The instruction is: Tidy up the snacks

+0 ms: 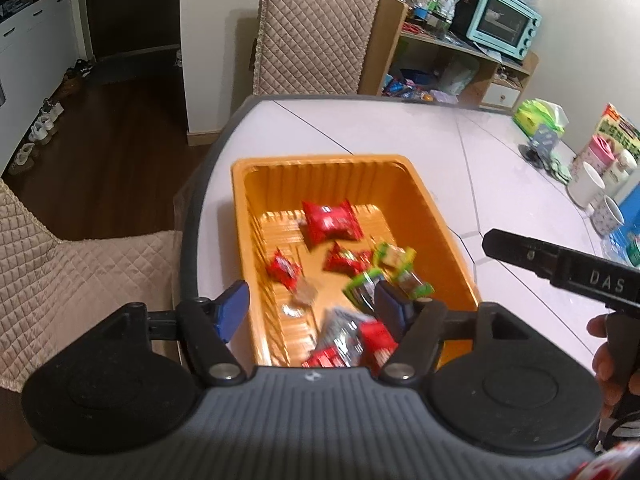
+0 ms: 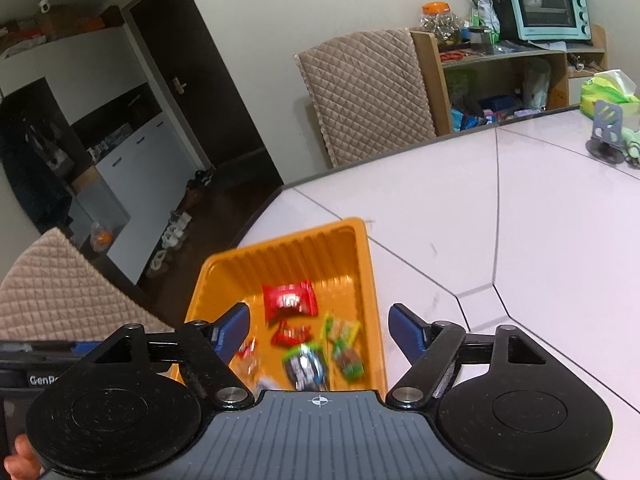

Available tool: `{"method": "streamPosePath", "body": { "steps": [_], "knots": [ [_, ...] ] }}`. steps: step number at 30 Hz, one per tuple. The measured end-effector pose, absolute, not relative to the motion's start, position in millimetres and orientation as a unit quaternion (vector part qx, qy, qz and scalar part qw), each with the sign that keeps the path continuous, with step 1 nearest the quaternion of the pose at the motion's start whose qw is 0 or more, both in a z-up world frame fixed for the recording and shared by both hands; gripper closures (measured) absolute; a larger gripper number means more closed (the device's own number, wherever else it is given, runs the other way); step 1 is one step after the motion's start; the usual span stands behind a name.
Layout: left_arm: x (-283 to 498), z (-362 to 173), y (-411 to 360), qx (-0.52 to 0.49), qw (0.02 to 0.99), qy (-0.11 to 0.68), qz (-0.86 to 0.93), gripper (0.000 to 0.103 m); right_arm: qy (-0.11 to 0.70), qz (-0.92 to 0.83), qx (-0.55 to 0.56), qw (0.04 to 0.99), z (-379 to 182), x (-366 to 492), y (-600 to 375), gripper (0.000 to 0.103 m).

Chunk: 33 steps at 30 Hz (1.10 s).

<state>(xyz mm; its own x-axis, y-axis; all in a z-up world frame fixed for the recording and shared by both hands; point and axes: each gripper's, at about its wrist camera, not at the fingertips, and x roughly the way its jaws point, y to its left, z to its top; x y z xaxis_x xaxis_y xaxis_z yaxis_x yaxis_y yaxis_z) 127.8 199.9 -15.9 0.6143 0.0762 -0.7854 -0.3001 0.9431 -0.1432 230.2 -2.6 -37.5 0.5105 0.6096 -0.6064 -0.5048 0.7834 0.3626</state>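
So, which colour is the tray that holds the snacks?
Orange tray, with ribbed walls; it shows best in the left wrist view.

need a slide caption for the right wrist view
Open right gripper above an orange tray of wrapped snacks on a white table.

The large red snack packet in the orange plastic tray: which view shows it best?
The left wrist view: the large red snack packet lies unobstructed, wrapper ends visible, in the orange plastic tray. The right wrist view shows it smaller.

Probably home dining room, table [image 1: 400,128], quilted chairs [image 1: 312,32], toaster oven [image 1: 504,20]
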Motion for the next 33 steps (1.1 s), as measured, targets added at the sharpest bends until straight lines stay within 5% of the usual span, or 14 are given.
{"method": "streamPosePath", "body": {
  "steps": [33],
  "knots": [
    [-6,-11,-24,-0.127,0.876,0.453,0.111,0.026,0.446,0.301,-0.007,0.843,-30,77,-205,0.02]
  ]
}}
